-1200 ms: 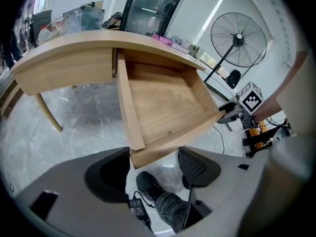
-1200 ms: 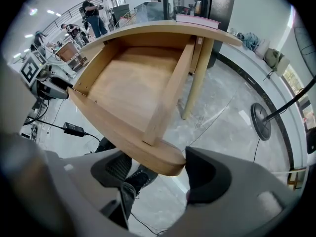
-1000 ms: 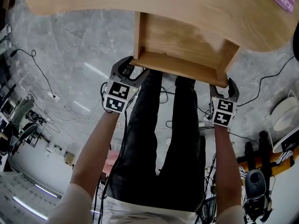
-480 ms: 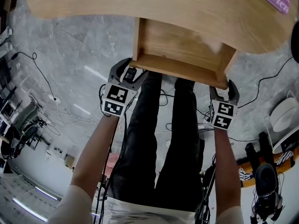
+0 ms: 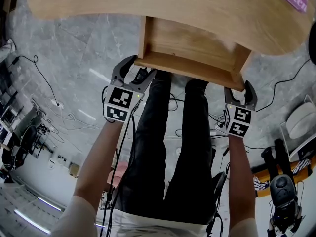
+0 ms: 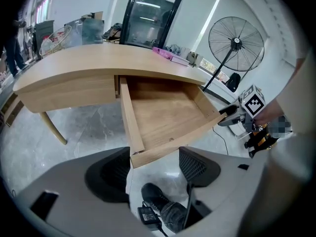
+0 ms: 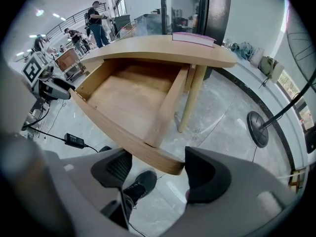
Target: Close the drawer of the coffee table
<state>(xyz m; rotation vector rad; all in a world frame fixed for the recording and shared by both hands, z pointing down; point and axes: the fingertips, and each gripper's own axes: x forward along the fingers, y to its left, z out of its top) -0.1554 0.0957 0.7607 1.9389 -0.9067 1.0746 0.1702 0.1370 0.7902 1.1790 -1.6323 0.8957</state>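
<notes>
Drawer [image 5: 190,43], wooden, empty: pulled well out from the front edge of the coffee table [image 5: 148,1], not yet closed. Left gripper [image 5: 134,72]: jaws spread, gripping nothing, set at the left end of the drawer front [image 5: 187,69]. Right gripper [image 5: 240,91]: jaws likewise spread and empty, at the right front corner; contact there not certain. Risks, as judged: uneven push from the two ends, skewing and jamming the drawer in the table; a spread jaw slipping off a corner and under the panel; too hard a shove, ending in a slam.
</notes>
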